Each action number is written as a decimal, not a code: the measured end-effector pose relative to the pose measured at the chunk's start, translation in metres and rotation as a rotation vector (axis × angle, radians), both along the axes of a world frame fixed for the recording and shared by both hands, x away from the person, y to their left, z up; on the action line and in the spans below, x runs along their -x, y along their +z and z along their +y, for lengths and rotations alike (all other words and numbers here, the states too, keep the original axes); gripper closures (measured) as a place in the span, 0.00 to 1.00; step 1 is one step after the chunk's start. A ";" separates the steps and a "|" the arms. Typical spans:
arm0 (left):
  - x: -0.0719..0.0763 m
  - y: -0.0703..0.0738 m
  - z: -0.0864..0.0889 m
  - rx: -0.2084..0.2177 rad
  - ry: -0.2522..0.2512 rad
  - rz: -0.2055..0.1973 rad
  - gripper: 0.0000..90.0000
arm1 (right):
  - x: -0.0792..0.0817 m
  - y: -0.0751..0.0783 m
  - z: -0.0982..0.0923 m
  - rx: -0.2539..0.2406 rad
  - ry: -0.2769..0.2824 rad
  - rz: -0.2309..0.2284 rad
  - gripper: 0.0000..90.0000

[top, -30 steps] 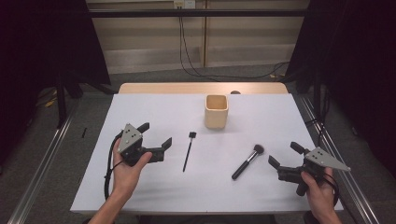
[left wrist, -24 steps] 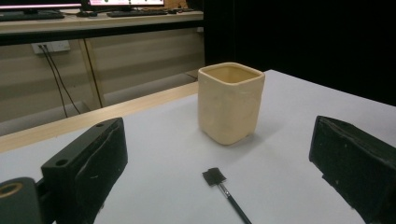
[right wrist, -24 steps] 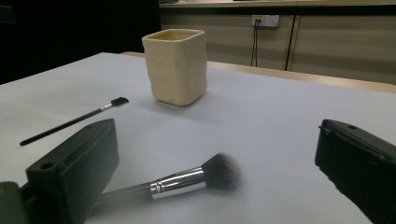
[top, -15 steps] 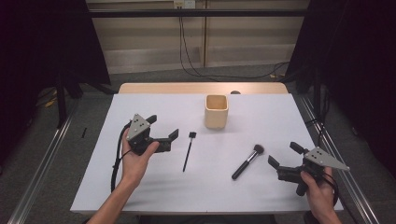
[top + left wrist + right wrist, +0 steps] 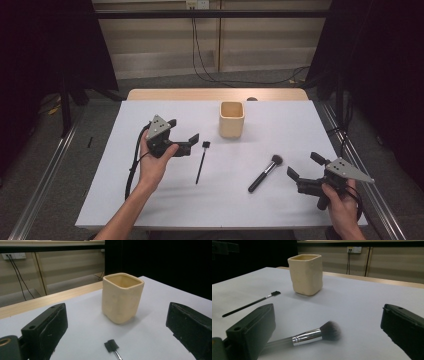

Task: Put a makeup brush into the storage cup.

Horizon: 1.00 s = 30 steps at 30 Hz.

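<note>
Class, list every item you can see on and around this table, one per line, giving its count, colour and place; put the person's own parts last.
Cup: one, cream, square-sided, upright at the table's far middle.
Thin brush: one, black, lying left of centre, head toward the cup.
Powder brush: one, black handle with silver collar, lying right of centre.
Table: one, white top with a wooden far edge.
Wall socket: one, white, on the back wall, cables hanging below.
Left claw: one, black, open, above the table beside the thin brush.
Right claw: one, black, open, near the powder brush.
Hands: two, one gripping each claw.
</note>
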State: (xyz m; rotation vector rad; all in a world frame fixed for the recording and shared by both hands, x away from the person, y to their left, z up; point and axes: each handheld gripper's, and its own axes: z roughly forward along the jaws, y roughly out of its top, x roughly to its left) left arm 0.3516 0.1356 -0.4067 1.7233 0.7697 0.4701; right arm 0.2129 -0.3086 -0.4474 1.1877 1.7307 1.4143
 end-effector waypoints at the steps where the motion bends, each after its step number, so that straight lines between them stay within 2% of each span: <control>1: -0.004 -0.002 -0.002 -0.022 0.000 0.016 0.04 | 0.000 0.000 0.000 -0.001 0.000 0.001 0.00; 5: -0.009 -0.004 -0.005 -0.050 0.000 0.044 0.04 | 0.000 0.000 0.000 -0.002 -0.004 0.002 0.00; 10: -0.018 -0.002 -0.014 -0.105 -0.035 0.091 0.04 | 0.000 0.000 0.000 0.002 0.002 0.005 0.00; 13: -0.020 -0.002 -0.020 -0.130 -0.035 0.108 0.04 | 0.000 -0.001 -0.001 0.003 0.003 0.007 0.00; 16: -0.023 -0.001 -0.025 -0.143 -0.053 0.162 0.05 | 0.000 -0.001 -0.001 0.003 0.001 0.008 0.00; 19: -0.025 0.001 -0.031 -0.178 -0.045 0.183 0.05 | -0.001 -0.001 0.000 0.005 0.005 0.013 0.00; 21: -0.026 0.001 -0.033 -0.175 -0.046 0.220 0.06 | -0.001 -0.001 0.000 0.005 0.009 0.013 0.00; 24: -0.029 0.001 -0.035 -0.221 -0.048 0.270 0.06 | -0.001 -0.001 0.000 0.006 0.010 0.015 0.00; 26: -0.031 0.002 -0.036 -0.265 -0.027 0.271 0.06 | -0.001 -0.002 0.000 0.010 0.011 0.018 0.00; 27: -0.032 0.002 -0.037 -0.264 -0.022 0.281 0.06 | -0.001 -0.002 0.000 0.012 0.011 0.021 0.00; 30: -0.035 0.002 -0.040 -0.307 -0.029 0.316 0.06 | -0.001 -0.002 0.000 0.013 0.012 0.022 0.00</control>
